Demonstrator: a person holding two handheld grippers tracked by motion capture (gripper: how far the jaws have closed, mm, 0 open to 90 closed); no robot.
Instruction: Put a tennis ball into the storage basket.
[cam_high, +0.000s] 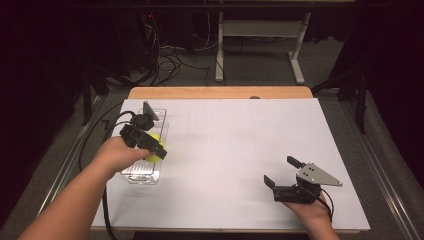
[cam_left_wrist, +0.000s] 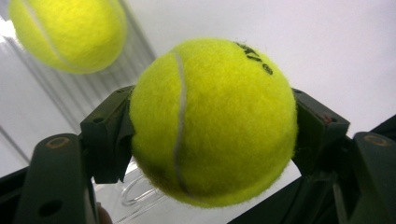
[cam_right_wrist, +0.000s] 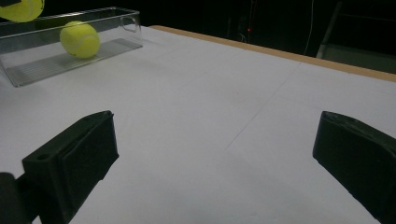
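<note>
Forearm of the left hand (cam_high: 116, 154) reaches in from the lower left, holding the left gripper (cam_high: 150, 142) above the clear tray (cam_high: 145, 175) at the bench's (cam_high: 240, 150) left side. Its fingers (cam_left_wrist: 109, 135) clamp a tennis ball (cam_left_wrist: 212, 121), which hangs over the tray. A second ball (cam_right_wrist: 80, 39) lies inside the tray. The right gripper (cam_high: 282, 172) rests low near the bench's front right, fingers (cam_right_wrist: 74, 158) spread wide with nothing between them. In the high view, the left gripper covers most of the held ball; the tray's far end is hard to make out
</note>
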